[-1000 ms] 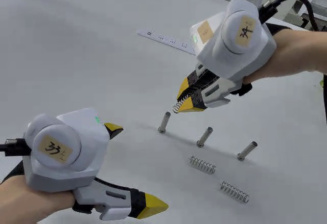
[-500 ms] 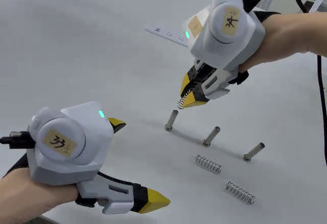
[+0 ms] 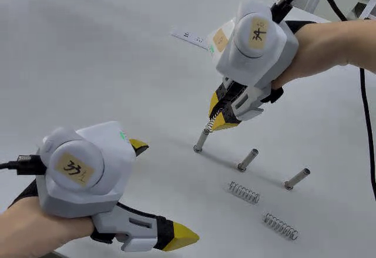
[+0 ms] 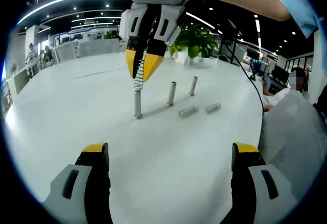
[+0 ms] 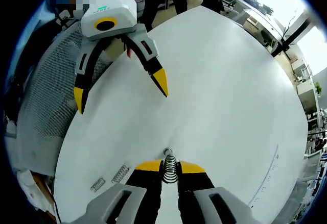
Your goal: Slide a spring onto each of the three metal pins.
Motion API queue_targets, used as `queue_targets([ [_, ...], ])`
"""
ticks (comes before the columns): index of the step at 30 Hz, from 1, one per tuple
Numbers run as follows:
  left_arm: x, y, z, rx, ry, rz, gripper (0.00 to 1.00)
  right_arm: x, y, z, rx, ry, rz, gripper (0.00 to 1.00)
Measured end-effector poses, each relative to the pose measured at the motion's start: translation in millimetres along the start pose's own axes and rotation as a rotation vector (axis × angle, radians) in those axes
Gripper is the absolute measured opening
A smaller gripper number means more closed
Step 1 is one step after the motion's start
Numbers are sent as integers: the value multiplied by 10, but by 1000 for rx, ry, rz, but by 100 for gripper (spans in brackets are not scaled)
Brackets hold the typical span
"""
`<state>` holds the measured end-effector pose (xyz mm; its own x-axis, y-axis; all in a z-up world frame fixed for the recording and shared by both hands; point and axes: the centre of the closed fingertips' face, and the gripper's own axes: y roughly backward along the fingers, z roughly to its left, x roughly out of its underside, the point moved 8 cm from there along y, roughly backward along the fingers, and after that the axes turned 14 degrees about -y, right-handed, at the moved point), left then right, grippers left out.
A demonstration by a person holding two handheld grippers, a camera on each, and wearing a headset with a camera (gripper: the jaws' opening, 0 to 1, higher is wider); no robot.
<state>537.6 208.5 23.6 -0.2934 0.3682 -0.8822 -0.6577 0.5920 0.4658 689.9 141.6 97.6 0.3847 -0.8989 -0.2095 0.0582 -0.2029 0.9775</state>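
A white round table is seen under both grippers, and all the parts are placed on it. The left gripper is held low at the near edge of the table, well apart from the pins; in the left gripper view its two yellow-tipped jaws are spread wide and nothing is held between them. The right gripper is held above the row of pins, pointed down, and its jaws are closed on a spring, which is also seen between the yellow tips in the right gripper view. A flat white power strip is laid further back on the table. Three metal pins are stood upright in a row: the left pin, the middle pin and the right pin. The lower end of the held spring is brought to the top of the left pin; whether it is already over the tip cannot be told. Two more springs are laid flat in front of the pins, one near the middle pin and the other near the right pin, and both these pins are bare
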Motion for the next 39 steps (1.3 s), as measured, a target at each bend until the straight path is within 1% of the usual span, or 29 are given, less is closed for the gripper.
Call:
queue_targets([
  [5,8,11,4,-2,4,2,99,-19,-7,55,-3,12,15,7],
  [17,59,-1,-33,9,15,11,99,1,-76,47,-10,25,34,7],
  [37,136,32,-21,0,41,4,99,-26,-403,31,-41,73,94,8],
  [39,147,36,-16,-1,42,5,99,-33,-459,20,-43,76,98,8],
])
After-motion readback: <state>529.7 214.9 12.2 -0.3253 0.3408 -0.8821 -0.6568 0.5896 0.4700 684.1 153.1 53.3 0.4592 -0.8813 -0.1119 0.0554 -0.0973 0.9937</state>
